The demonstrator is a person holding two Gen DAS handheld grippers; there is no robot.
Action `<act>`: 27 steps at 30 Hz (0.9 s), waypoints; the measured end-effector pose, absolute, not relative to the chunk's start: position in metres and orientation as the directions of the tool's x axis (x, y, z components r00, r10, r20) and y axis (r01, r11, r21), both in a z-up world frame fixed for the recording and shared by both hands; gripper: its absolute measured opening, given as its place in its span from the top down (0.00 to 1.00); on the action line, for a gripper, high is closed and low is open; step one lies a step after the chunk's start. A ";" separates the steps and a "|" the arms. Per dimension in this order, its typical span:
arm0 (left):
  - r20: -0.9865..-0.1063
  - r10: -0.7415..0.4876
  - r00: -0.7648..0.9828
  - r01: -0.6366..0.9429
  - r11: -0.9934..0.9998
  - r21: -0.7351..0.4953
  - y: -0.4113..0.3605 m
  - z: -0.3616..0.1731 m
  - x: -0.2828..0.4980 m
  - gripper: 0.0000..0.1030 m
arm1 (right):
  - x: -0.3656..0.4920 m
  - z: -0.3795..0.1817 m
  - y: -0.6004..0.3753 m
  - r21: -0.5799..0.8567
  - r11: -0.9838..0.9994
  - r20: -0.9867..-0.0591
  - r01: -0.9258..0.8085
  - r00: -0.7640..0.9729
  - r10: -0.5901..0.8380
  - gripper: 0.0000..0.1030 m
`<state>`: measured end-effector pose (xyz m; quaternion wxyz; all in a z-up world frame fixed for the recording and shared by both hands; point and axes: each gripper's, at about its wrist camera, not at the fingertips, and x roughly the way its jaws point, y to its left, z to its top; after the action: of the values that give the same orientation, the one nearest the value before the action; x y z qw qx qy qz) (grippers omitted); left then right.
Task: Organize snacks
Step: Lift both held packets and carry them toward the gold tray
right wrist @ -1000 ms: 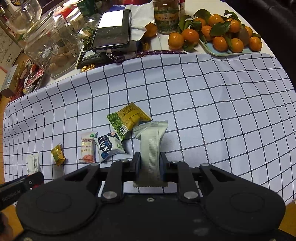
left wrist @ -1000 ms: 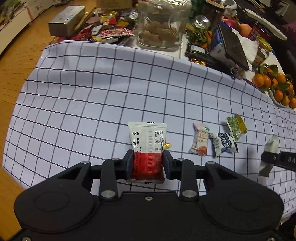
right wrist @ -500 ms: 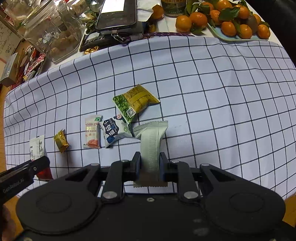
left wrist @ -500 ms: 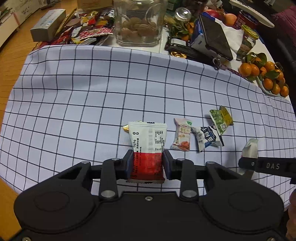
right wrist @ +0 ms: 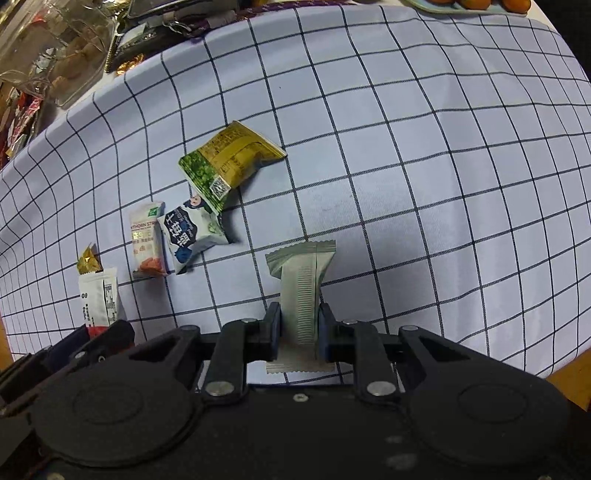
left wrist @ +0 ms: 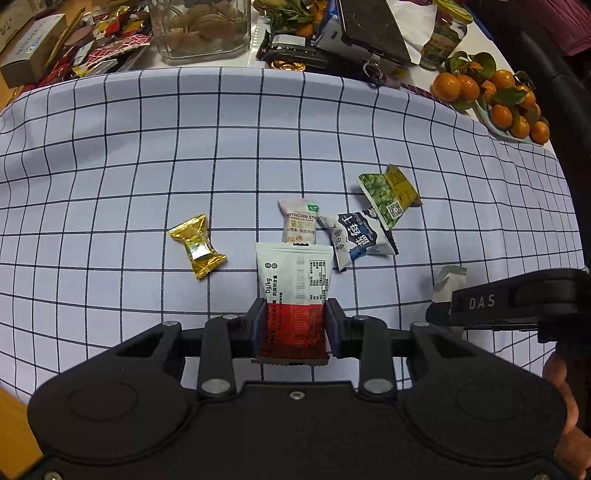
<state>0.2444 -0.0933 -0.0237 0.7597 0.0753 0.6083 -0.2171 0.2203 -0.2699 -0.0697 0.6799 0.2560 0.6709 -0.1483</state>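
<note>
Left claw (left wrist: 294,328): pinches the red lower part of a red-and-white sachet (left wrist: 295,284); pads press both side edges; white end points away from the claw.
Right claw (right wrist: 297,328): pressed together on a grey-green wrapper (right wrist: 301,284), gripped at its narrow middle; serrated far end fans out above the pads.
Ahead of left claw: pink hawthorn packet (left wrist: 298,220), partly hidden behind the sachet's white end.
Ahead-left of left claw: gold candy (left wrist: 197,245), lying apart from the other snacks.
Ahead-right of left claw: blue-and-white packet (left wrist: 357,236), touching the hawthorn packet; green-and-yellow packet (left wrist: 388,194) overlaps its far corner.
Support: checked cloth (left wrist: 184,147) covering the tabletop.
Beyond cloth, far from both claws: glass jar (left wrist: 201,29), mandarins (left wrist: 491,96), loose wrappers (left wrist: 99,48).
</note>
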 end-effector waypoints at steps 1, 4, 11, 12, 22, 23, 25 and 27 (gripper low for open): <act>-0.959 -0.234 0.158 0.429 0.891 -0.147 -0.095 -0.025 0.243 0.60 | 0.220 -0.072 -0.271 0.149 0.822 -0.988 0.550 0.045 0.149 0.81; -0.965 -0.229 0.128 0.451 0.880 -0.149 -0.098 -0.030 0.236 0.60 | 0.221 -0.075 -0.271 0.157 0.821 -0.985 0.549 0.025 0.171 0.80; -0.973 -0.208 0.102 0.488 0.862 -0.133 -0.098 -0.039 0.224 0.60 | 0.213 -0.077 -0.269 0.149 0.846 -0.987 0.511 0.027 0.158 0.81; -0.974 -0.202 0.100 0.488 0.863 -0.129 -0.097 -0.041 0.223 0.60 | 0.212 -0.077 -0.269 0.143 0.850 -0.988 0.508 0.025 0.151 0.80; -0.977 -0.200 0.068 0.523 0.841 -0.136 -0.095 -0.045 0.211 0.60 | 0.197 -0.078 -0.264 0.177 0.882 -0.982 0.437 0.022 0.186 0.80; -0.977 -0.205 0.065 0.527 0.838 -0.141 -0.094 -0.045 0.210 0.60 | 0.196 -0.078 -0.264 0.174 0.885 -0.983 0.433 0.025 0.182 0.80; -0.977 -0.202 0.068 0.526 0.840 -0.137 -0.093 -0.042 0.207 0.60 | 0.193 -0.075 -0.266 0.176 0.888 -0.983 0.424 0.034 0.179 0.80; -0.974 -0.209 0.083 0.535 0.834 -0.134 -0.094 -0.037 0.201 0.60 | 0.191 -0.072 -0.270 0.186 0.887 -0.982 0.422 0.043 0.186 0.80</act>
<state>0.2014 -0.0936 -0.0368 0.7241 0.1301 0.6267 -0.2568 0.1912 -0.2702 -0.0716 0.6873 0.2211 0.6865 -0.0858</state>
